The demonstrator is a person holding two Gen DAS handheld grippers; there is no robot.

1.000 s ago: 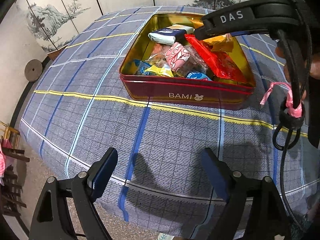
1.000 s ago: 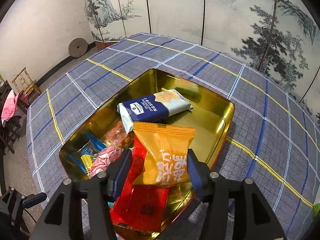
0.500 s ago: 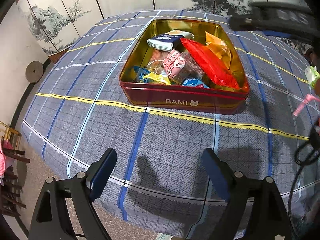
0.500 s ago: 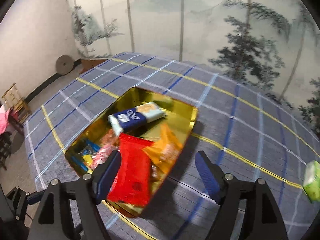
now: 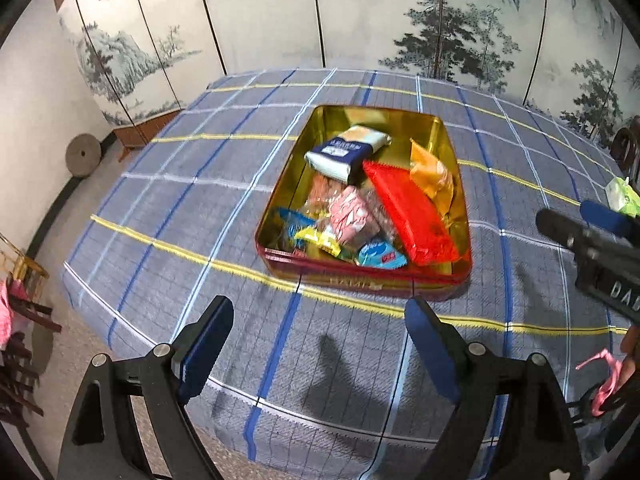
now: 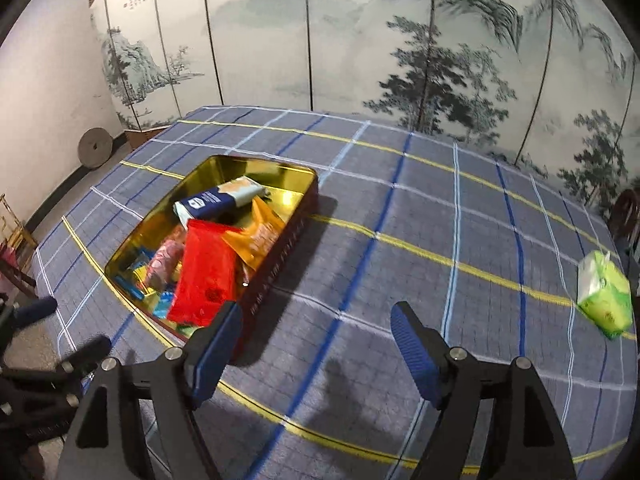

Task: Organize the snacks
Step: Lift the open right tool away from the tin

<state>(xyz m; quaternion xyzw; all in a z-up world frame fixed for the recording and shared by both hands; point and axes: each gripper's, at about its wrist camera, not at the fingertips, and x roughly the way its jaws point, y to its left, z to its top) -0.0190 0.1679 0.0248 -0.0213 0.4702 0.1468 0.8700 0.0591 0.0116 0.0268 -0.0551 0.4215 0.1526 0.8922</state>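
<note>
Both grippers are hanging open and empty; the right gripper is sitting nearer the green packet, which is lying apart on the cloth, off to its right, far from the tin.

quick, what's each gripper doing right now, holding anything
Left gripper: open, holding nothing, above the tablecloth short of the snack tin.
Right gripper: open, holding nothing, beside the tin.
</note>
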